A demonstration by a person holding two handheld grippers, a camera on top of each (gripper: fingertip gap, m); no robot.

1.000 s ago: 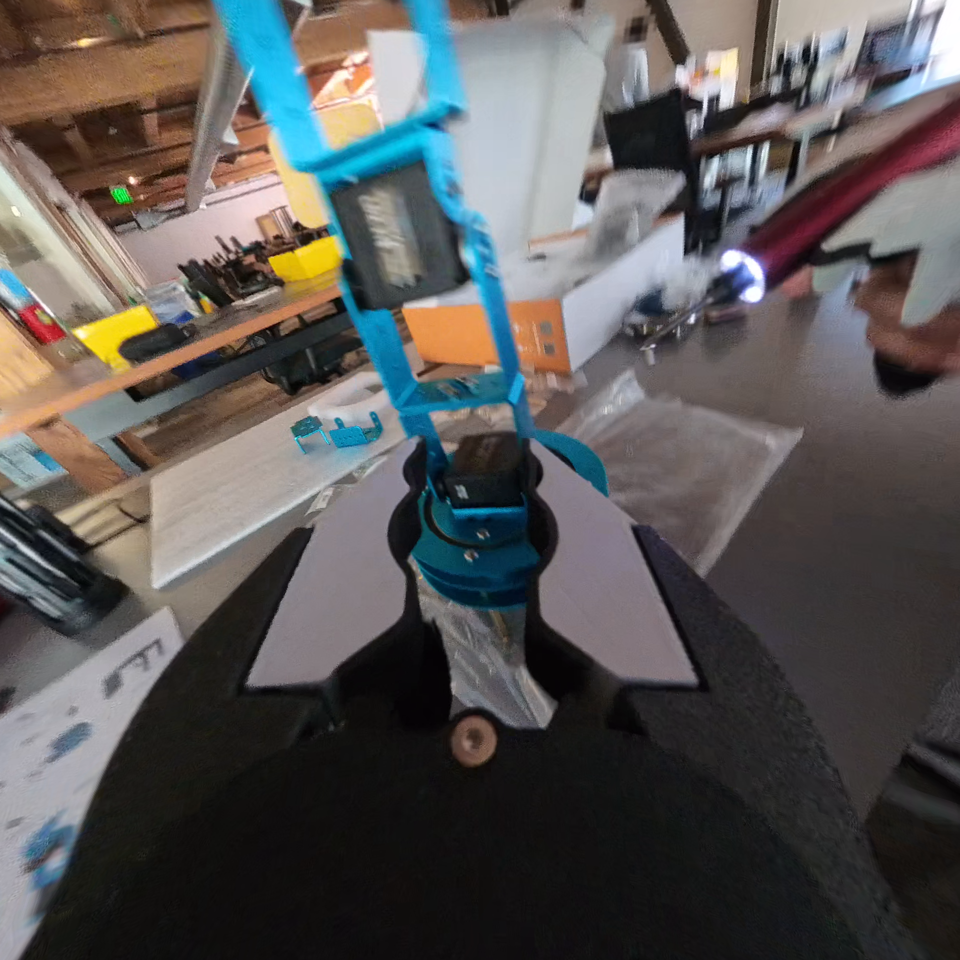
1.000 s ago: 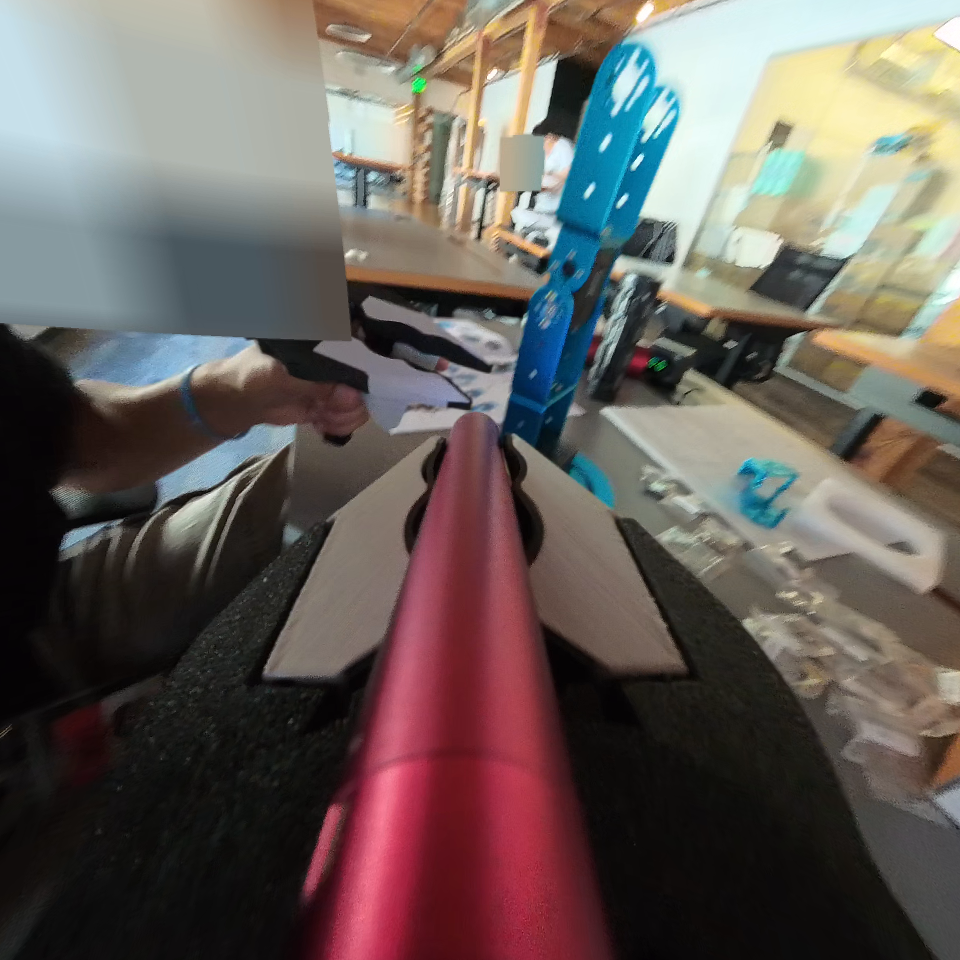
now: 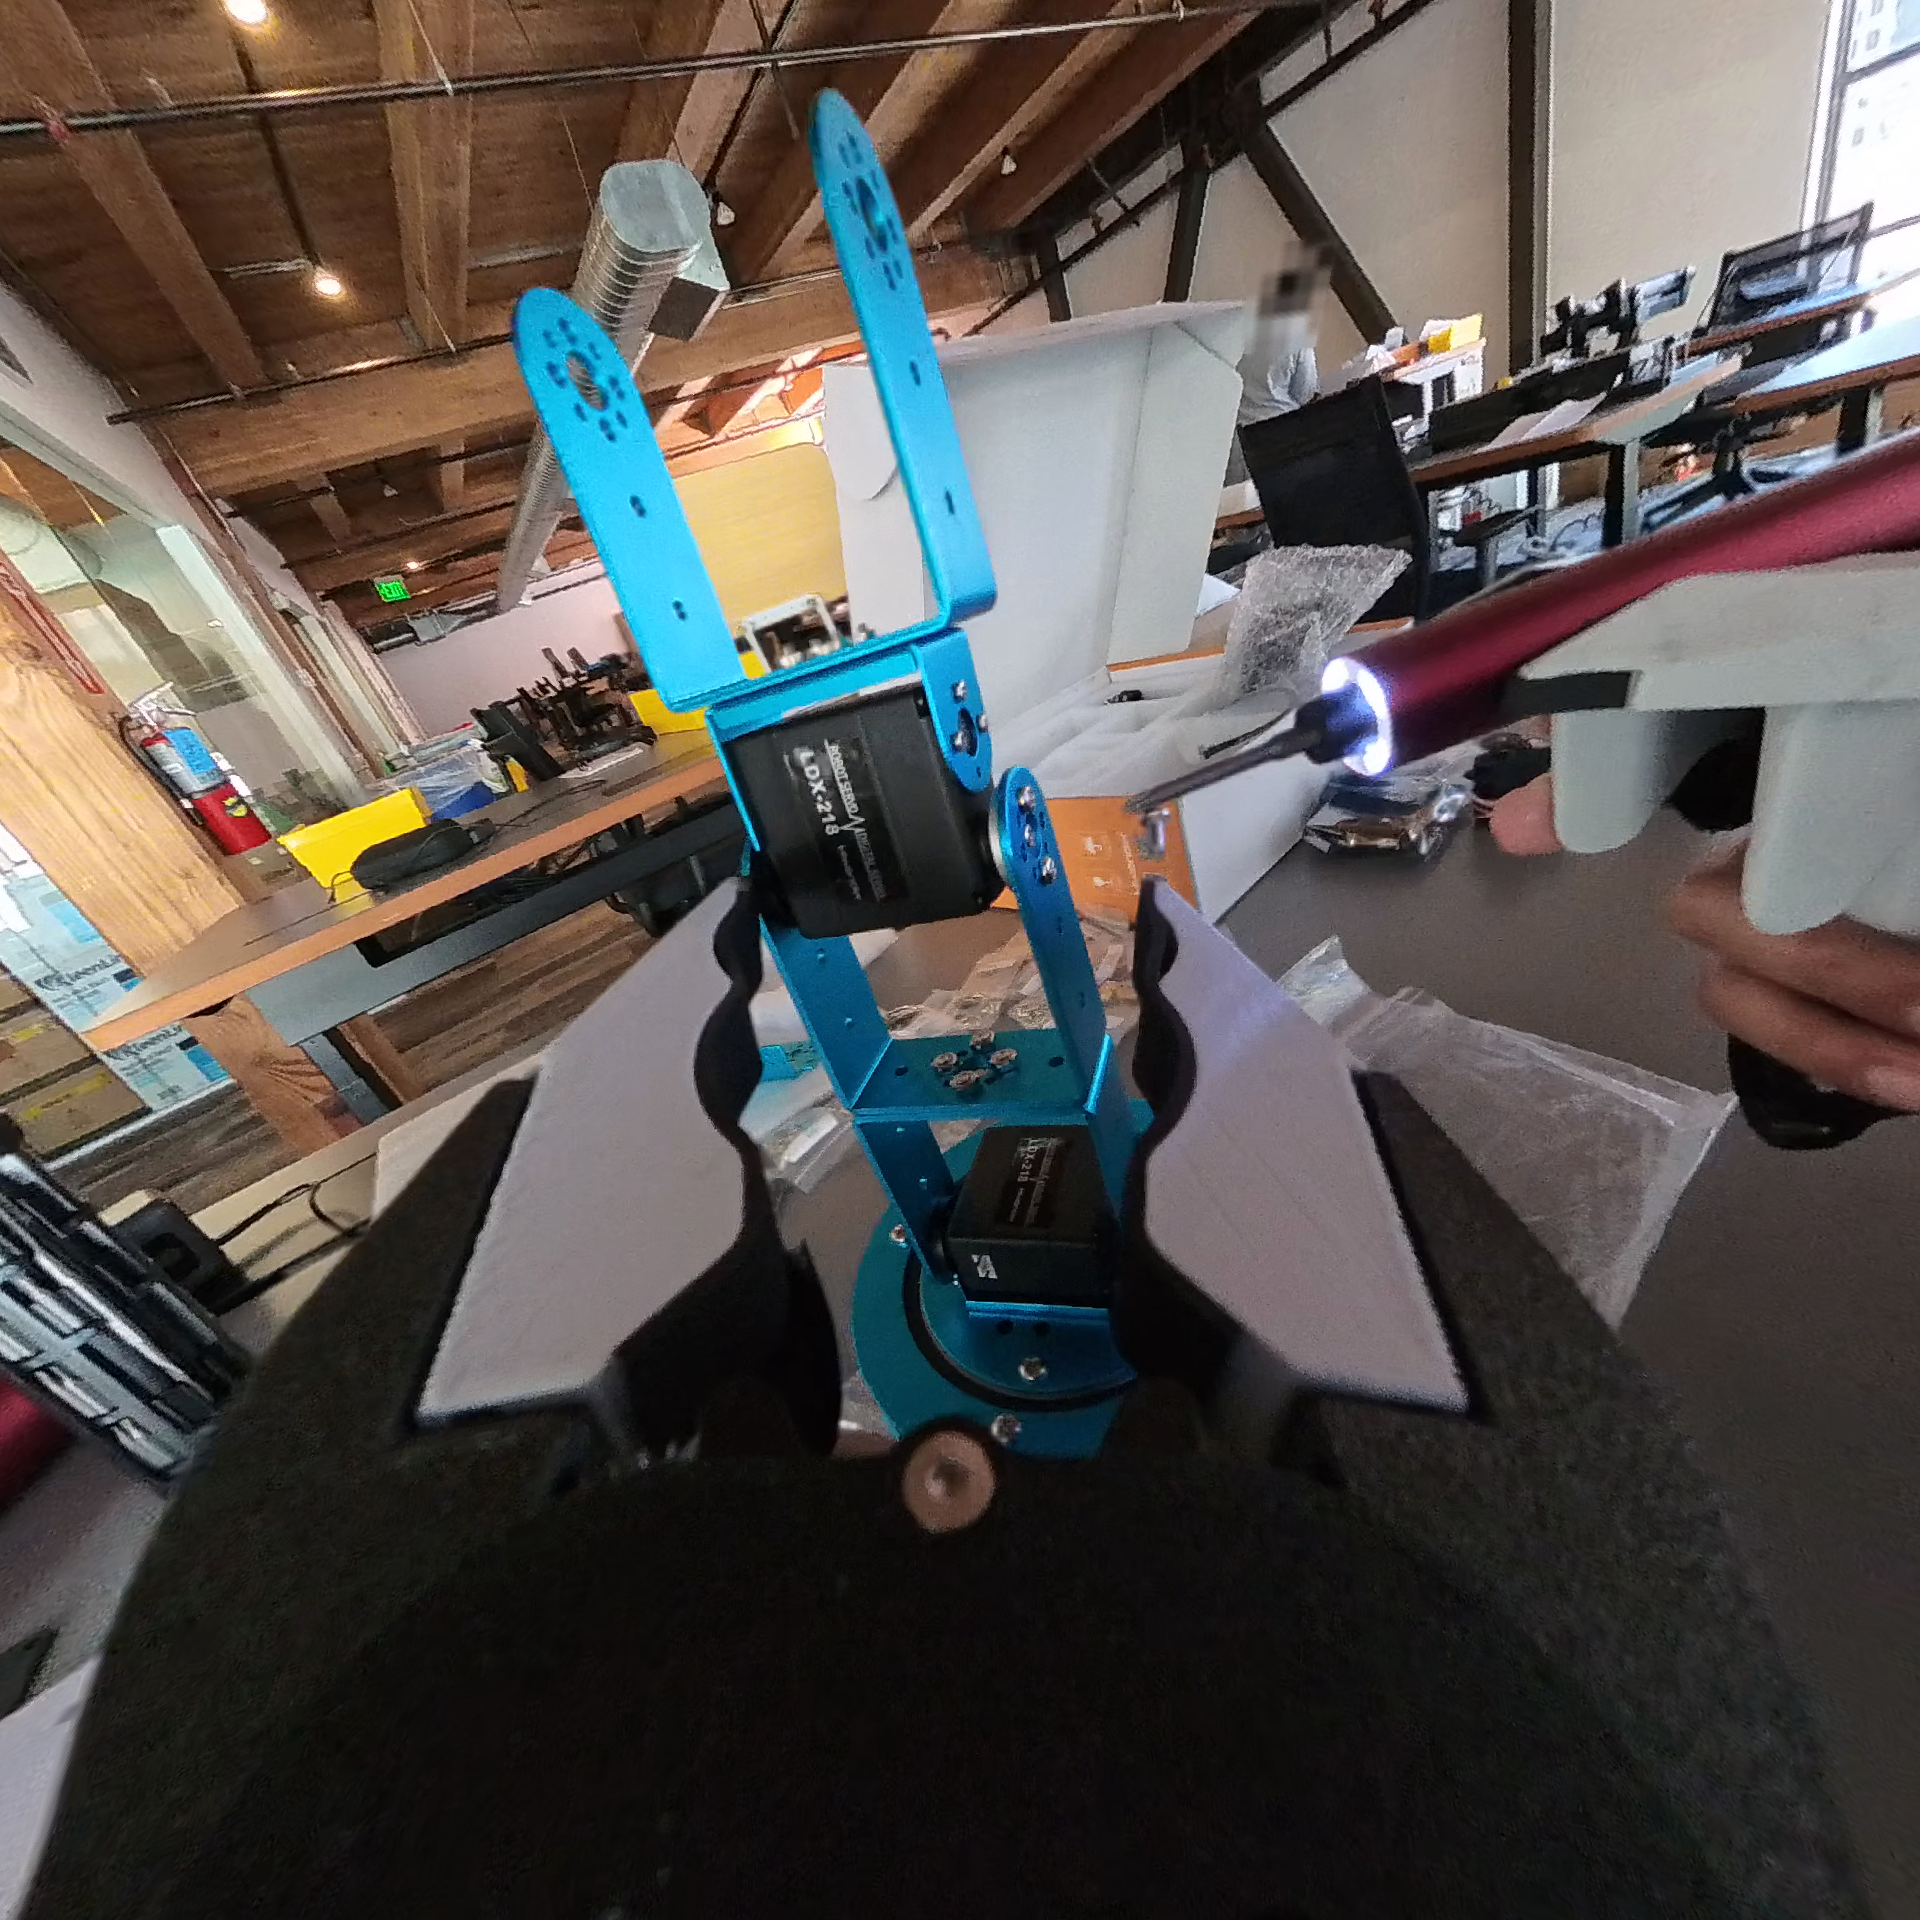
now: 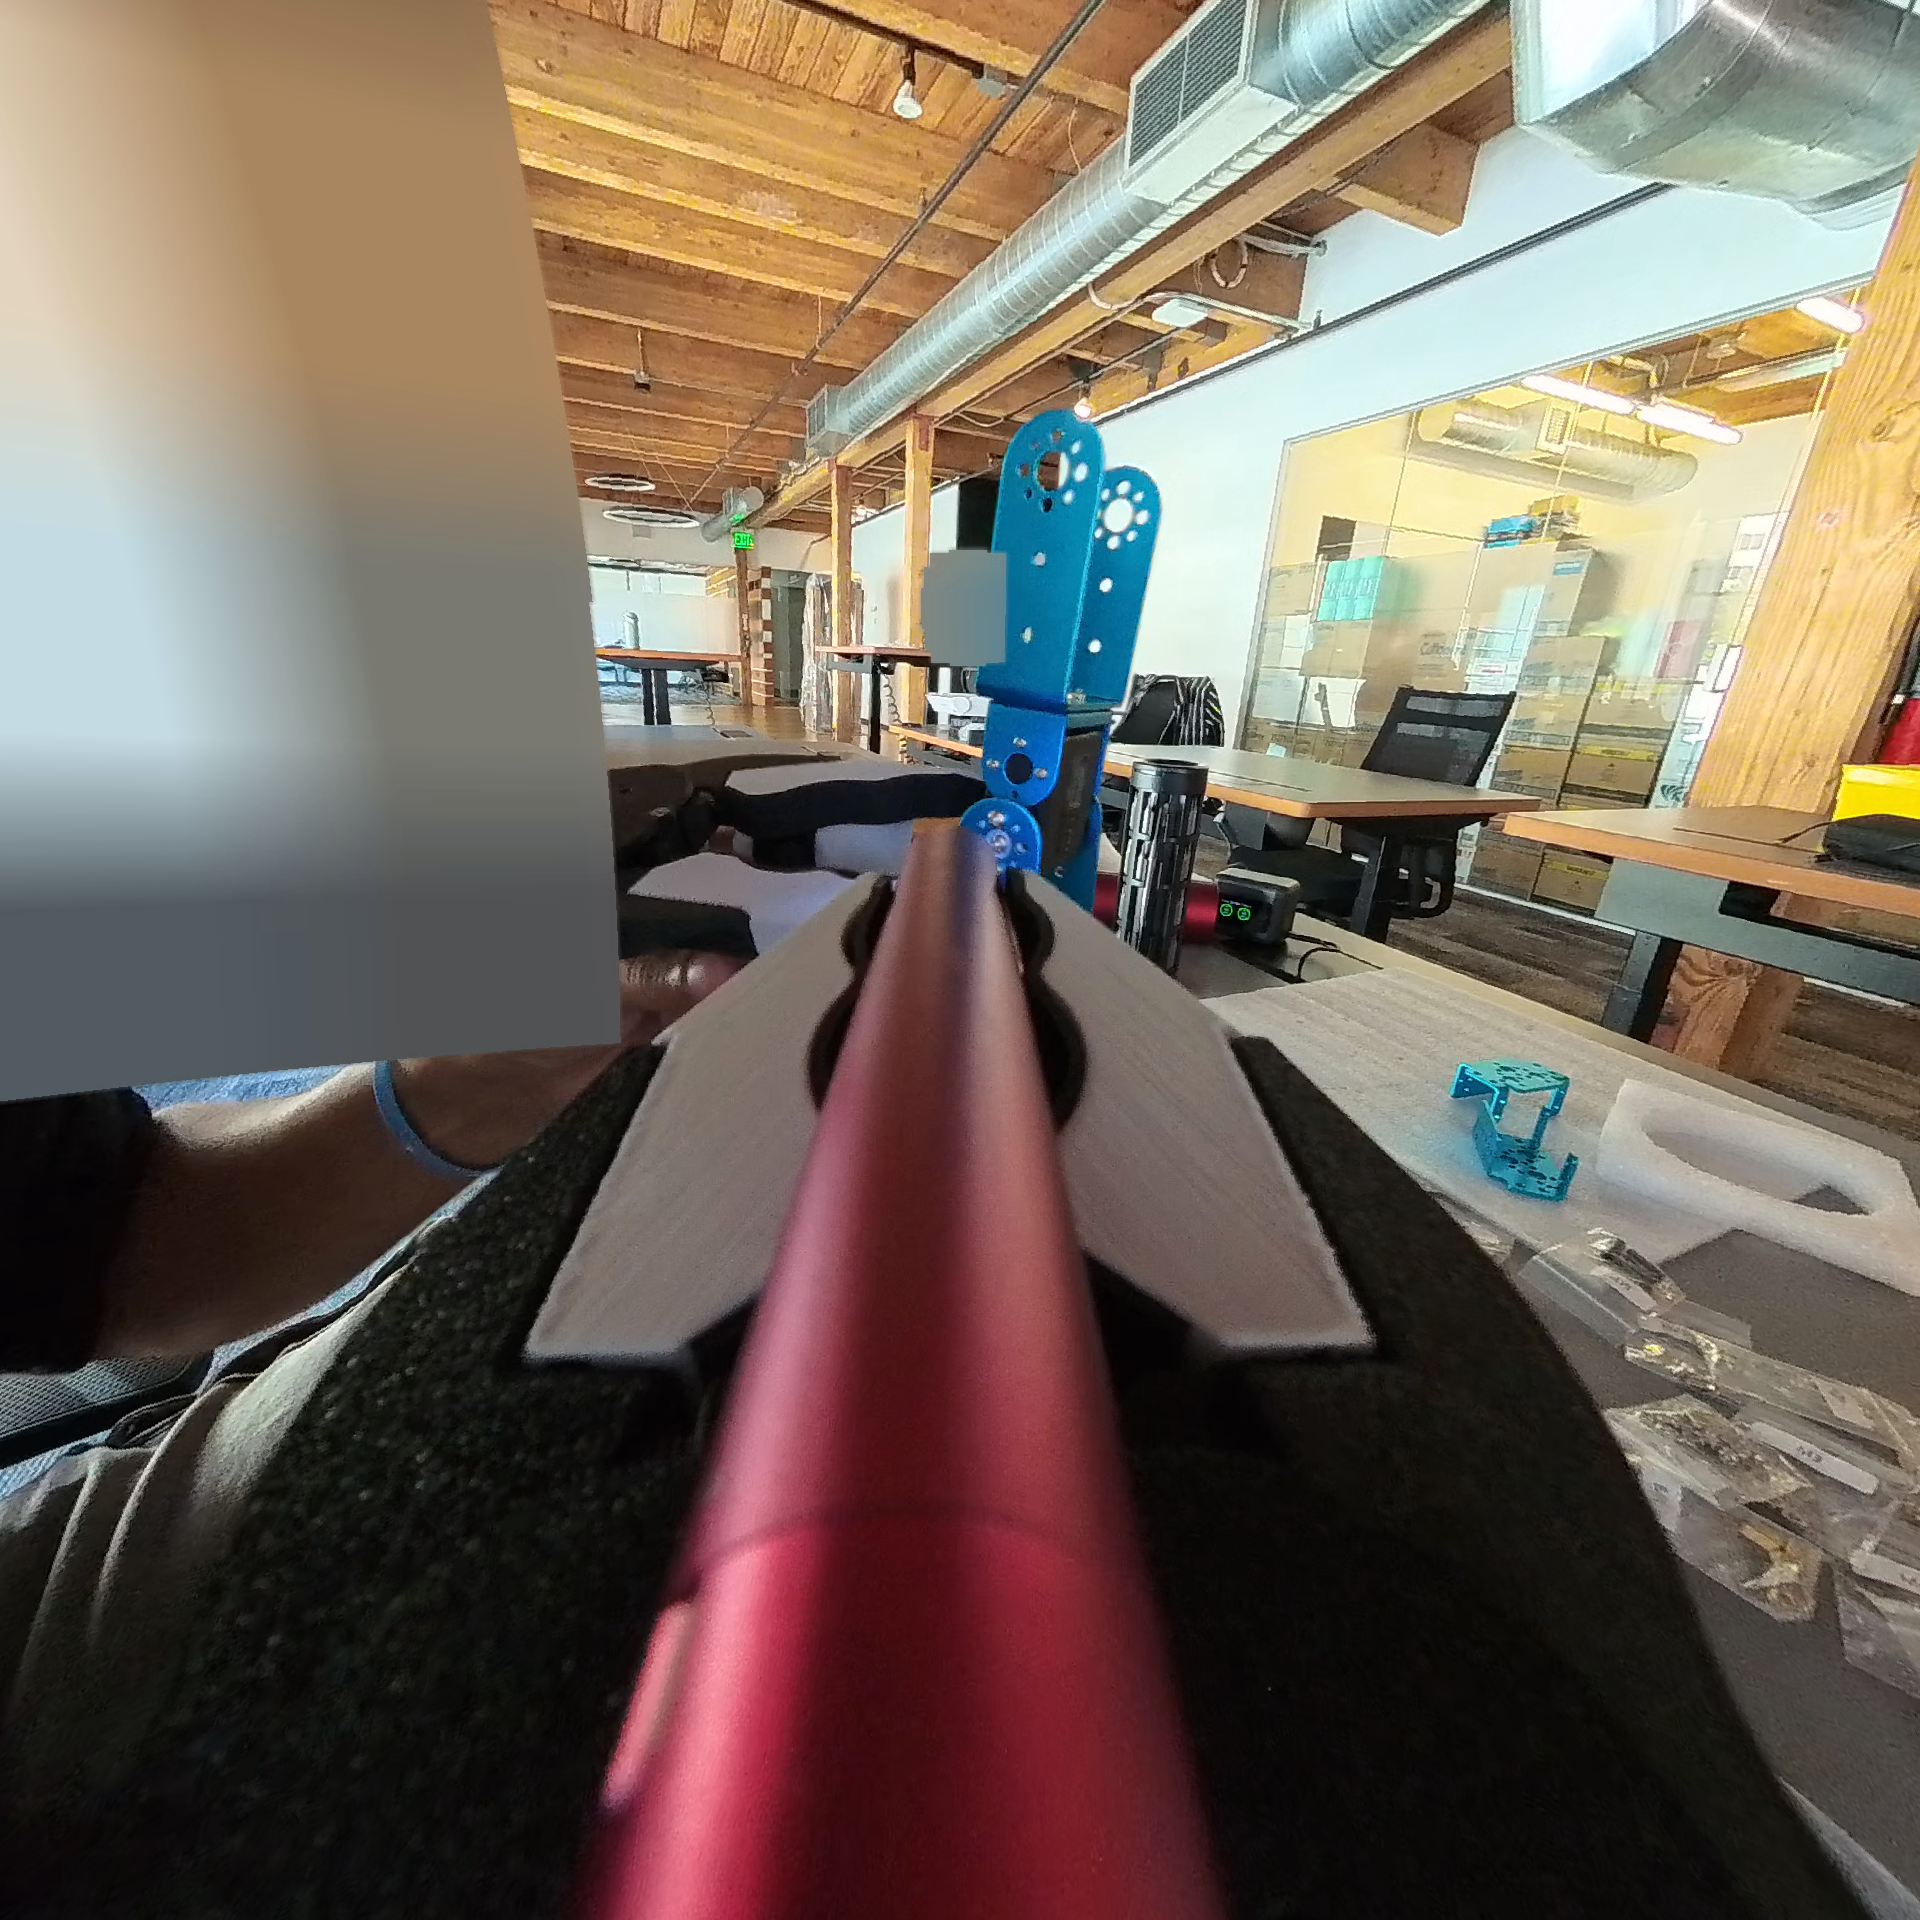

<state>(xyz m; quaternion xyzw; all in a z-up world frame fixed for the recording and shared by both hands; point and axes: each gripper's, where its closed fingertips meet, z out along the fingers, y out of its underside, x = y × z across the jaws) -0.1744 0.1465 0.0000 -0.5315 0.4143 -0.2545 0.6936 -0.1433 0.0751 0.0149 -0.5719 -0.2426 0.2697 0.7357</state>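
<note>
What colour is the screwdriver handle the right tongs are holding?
Metallic dark red handle of the slim powered screwdriver, clearest in the right wrist view.

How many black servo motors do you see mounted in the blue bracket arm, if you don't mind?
2. The upper servo sits under the U-shaped top bracket; the lower servo sits just above the round base. Others may be hidden.

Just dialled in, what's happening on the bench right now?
A person holds a gripper in each hand over a grey table. The left gripper has its jaws open on either side of a blue bracket arm with black servos, which stands upright on its round base; contact with it is not clear. The right gripper is shut on a red electric screwdriver, light on, its bit pointing at the arm's upper joint. Loose blue brackets and hardware bags lie nearby.
</note>
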